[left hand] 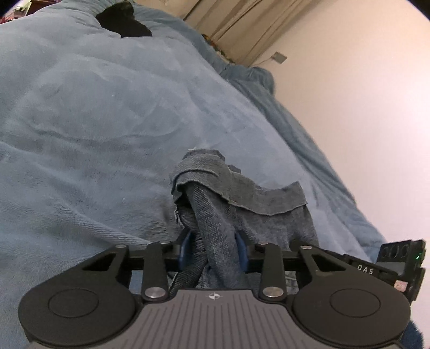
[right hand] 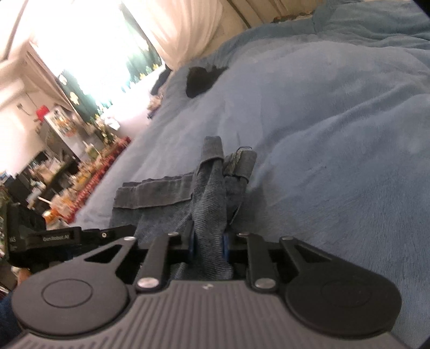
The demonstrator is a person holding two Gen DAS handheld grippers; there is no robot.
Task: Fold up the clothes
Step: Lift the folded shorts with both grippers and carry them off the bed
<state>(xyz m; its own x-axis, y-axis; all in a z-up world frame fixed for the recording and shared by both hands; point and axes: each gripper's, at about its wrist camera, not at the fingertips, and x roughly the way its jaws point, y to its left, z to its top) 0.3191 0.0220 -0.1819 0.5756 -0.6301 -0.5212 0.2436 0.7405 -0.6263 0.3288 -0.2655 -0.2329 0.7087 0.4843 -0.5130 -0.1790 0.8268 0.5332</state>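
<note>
I've got both tongs clamped on the same denim piece (left hand: 242,204), a blue-grey twill garment with raw, frayed edges and a folded-over flap, bunched into thick ropy folds. Left gripper (left hand: 213,248): blue pads squeeze a fat twisted fold, cloth bulging out front and back. Right gripper (right hand: 208,243): same story, pads pinch a narrower ridge of the denim (right hand: 209,193), frame a bit motion-blurred. The denim sits up between the two tools over the blanket (left hand: 94,120), a soft fleecy light-blue cover, rumpled, with brushed streaks in the nap. Each tool shows at the edge of the other's view, so they are close side by side. Far up the blanket lies a black cloth (left hand: 123,20), crumpled, well apart from the denim; material I can't tell. Beyond that, pale curtains (left hand: 242,29) and a plain wall (left hand: 362,94). The right view shows a blown-out window (right hand: 88,48) and cluttered shelves (right hand: 61,150), blurred.
</note>
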